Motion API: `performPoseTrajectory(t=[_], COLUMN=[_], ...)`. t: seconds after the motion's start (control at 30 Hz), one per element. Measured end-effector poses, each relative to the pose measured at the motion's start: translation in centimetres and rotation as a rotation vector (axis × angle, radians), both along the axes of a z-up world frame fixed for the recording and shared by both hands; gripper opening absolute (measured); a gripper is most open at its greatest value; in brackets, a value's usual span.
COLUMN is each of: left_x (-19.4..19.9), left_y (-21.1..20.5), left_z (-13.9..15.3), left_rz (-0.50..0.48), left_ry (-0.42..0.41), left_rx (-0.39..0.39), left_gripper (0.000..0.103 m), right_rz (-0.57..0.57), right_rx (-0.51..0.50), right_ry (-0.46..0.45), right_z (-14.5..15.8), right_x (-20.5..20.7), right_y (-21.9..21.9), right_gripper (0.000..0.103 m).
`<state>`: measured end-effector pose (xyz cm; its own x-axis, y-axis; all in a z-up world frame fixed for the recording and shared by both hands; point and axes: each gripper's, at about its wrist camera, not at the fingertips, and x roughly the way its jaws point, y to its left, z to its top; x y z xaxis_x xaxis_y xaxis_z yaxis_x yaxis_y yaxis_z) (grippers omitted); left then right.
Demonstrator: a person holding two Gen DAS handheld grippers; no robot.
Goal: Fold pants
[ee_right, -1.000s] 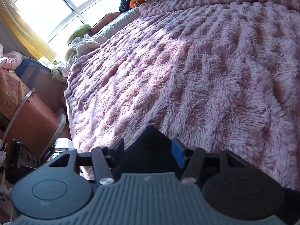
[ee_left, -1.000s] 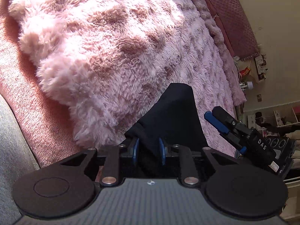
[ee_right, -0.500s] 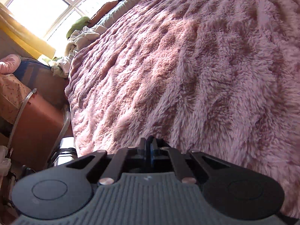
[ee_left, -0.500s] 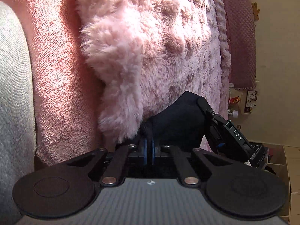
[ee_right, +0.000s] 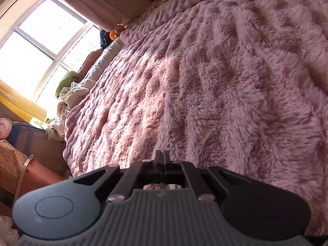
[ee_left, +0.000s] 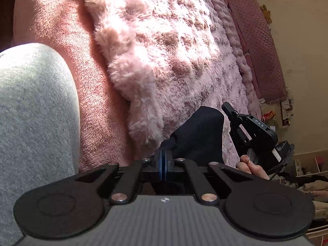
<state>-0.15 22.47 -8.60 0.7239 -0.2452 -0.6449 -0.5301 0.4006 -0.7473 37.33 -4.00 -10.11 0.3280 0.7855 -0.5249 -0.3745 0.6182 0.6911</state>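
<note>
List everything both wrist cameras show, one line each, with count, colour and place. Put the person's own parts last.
pants: one, black, a bunched end at the bed's edge, running into the left gripper's fingers
fluffy blanket: one, pink, covering the bed
plush cover: one, salmon pink, under the blanket's edge
window: one, bright, beyond the bed's far side
loose clothes: a heap, white and green, below the window
left gripper: one, black with blue pads, shut on the pants
right gripper: one, black, shut; whether it pinches cloth cannot be seen
hand: one, holding the right gripper's body
grey trouser leg: one, beside the bed
</note>
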Motion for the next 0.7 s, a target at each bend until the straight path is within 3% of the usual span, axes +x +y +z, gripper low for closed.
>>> performPoseTrajectory(t=[0.1, 0.17, 0.2, 0.23, 0.3, 0.4, 0.5, 0.63, 0.7], left_x=[-0.3, -0.2, -0.1, 0.1, 0.8, 2.7, 5.8, 6.9, 6.8], left_y=[-0.5, -0.3, -0.1, 0.1, 0.3, -0.4, -1.4, -2.6, -3.6], left_z=[3.0, 4.2, 4.7, 4.9, 5.2, 4.9, 2.9, -0.2, -0.4], left_rz=[-0.008, -0.014, -0.027, -0.046, -0.083, -0.135, -0.181, -0.252, -0.292], left_ry=[0.047, 0.021, -0.011, -0.047, -0.124, -0.161, -0.062, 0.064, 0.117], left_rx=[0.251, 0.295, 0.285, 0.269, 0.240, 0.277, 0.335, 0.301, 0.379], left_gripper=[0.000, 0.000, 0.000, 0.001, 0.002, 0.002, 0.002, 0.002, 0.005], right_rz=[0.092, 0.188, 0.223, 0.242, 0.304, 0.412, 0.344, 0.317, 0.301], right_rx=[0.012, 0.010, 0.000, -0.010, -0.012, -0.008, -0.082, -0.160, -0.173], right_ry=[-0.030, -0.007, -0.016, -0.046, -0.080, -0.040, 0.074, 0.039, 0.057], right_z=[1.3, 1.9, 2.3, 2.8, 3.6, 3.6, 1.8, 0.2, -1.5], right_x=[-0.2, -0.8, -1.3, -2.0, -3.5, -6.1, -7.3, -8.4, -7.7], right_y=[0.9, 2.0, 2.6, 3.0, 3.9, 5.7, 6.6, 7.0, 6.8], right_gripper=[0.000, 0.017, 0.042, 0.046, 0.043, 0.034, 0.005, 0.000, 0.000])
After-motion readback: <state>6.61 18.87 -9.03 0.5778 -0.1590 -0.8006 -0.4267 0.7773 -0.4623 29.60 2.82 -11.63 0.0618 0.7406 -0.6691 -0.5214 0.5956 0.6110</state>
